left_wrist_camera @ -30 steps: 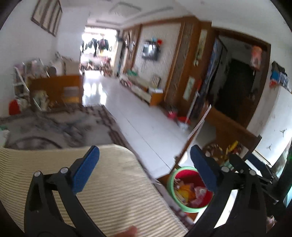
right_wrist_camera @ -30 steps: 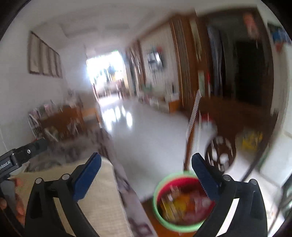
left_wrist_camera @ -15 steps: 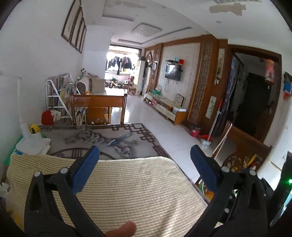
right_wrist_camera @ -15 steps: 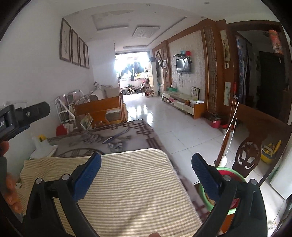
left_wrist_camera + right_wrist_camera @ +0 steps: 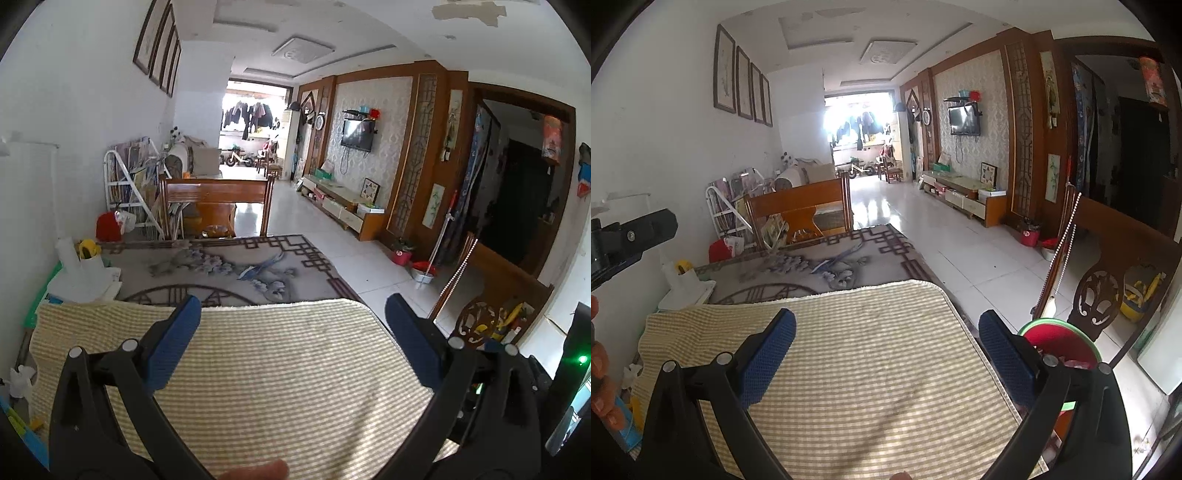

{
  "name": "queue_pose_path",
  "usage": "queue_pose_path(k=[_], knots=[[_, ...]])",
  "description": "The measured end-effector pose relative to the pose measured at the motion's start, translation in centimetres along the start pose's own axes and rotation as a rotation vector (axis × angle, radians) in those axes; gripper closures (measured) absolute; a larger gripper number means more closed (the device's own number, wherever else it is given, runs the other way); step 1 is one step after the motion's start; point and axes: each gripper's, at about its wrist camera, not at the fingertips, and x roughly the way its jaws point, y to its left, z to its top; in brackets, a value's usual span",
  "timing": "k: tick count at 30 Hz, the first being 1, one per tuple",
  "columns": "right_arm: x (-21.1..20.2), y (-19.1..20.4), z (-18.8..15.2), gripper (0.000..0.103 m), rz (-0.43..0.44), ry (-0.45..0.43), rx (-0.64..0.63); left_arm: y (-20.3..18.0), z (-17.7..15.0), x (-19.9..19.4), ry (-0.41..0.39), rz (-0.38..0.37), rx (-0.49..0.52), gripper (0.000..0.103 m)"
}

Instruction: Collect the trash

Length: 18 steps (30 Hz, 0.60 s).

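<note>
Both claws are hanging over the striped mat (image 5: 864, 369) with their jaws spread wide and nothing between them: the left gripper (image 5: 293, 343) and the right gripper (image 5: 886, 350) are both empty. The trash bin (image 5: 1060, 343), red inside with a green rim, is sitting on the floor off the mat's corner at about 4 o'clock in the right view. The right gripper's finger is covering its near side, so I'm only seeing part of the rim, and the scraps inside are too cut off to name. It's standing upright with its mouth facing up. In the left view I can't find it at all. There's a crumpled white thing (image 5: 20, 380) at the mat's 9 o'clock edge, half cut off, maybe tissue, can't really tell. The patterned rug (image 5: 229, 266) is lying beyond the mat at 12 o'clock.
</note>
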Motion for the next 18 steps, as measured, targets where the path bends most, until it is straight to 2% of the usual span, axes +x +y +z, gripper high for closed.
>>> queue_pose_path(k=[18], knots=[[-0.2, 1.1, -0.6, 0.007, 0.009, 0.015, -0.039, 0.5, -0.5, -0.5, 0.007, 0.016, 0.012, 0.005]])
